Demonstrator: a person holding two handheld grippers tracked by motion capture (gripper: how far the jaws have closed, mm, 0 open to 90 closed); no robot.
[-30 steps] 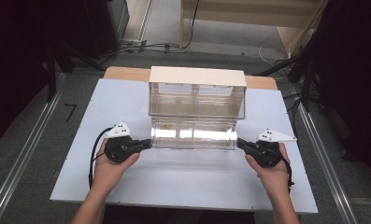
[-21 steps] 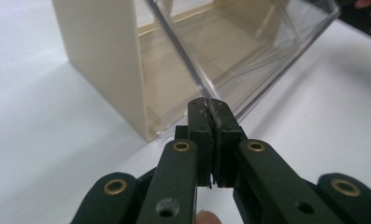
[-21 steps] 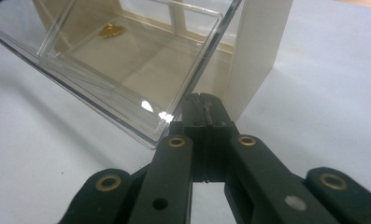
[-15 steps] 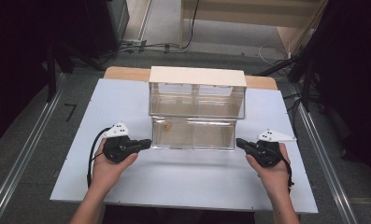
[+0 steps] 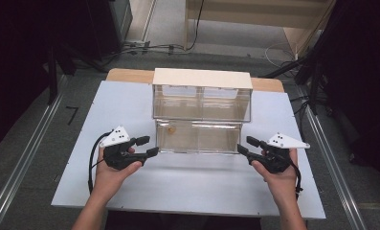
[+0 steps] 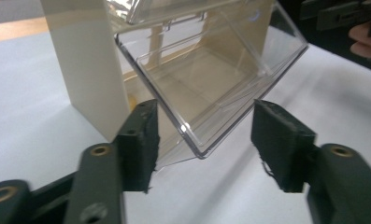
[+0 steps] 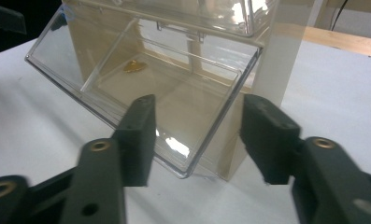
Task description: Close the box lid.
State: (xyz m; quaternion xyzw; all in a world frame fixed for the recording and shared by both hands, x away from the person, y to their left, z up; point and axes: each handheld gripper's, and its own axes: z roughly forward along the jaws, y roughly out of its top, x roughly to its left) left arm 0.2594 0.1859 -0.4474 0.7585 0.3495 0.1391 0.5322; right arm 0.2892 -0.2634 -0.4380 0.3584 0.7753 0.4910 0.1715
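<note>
The high view shows a white table (image 5: 187, 191) with a small cabinet of clear plastic bins (image 5: 202, 103) standing near its far edge, under a cream-coloured top. The lower bin (image 5: 197, 136) is tilted open toward the person, and a small golden piece (image 5: 172, 128) lies inside it near its left end. The left claw (image 5: 147, 146) is just beside the left front corner of this bin, and the right claw (image 5: 249, 145) is just beside the right front corner; each is held in one hand, and the two are well apart from each other. In the left gripper view, the jaws of the left claw have just been opening and now stand moderately wide, with the clear corner of the lower bin (image 6: 197, 144) between them, but the pads do not press on it. In the right gripper view, the jaws of the right claw have also just been opening, and they stand apart on both sides of the other front corner of the bin (image 7: 183, 168) without gripping it. The golden piece (image 7: 134, 66) is seen there on the floor of the bin, toward the far end. The cream side wall (image 6: 92, 74) of the cabinet rests on the table.
</note>
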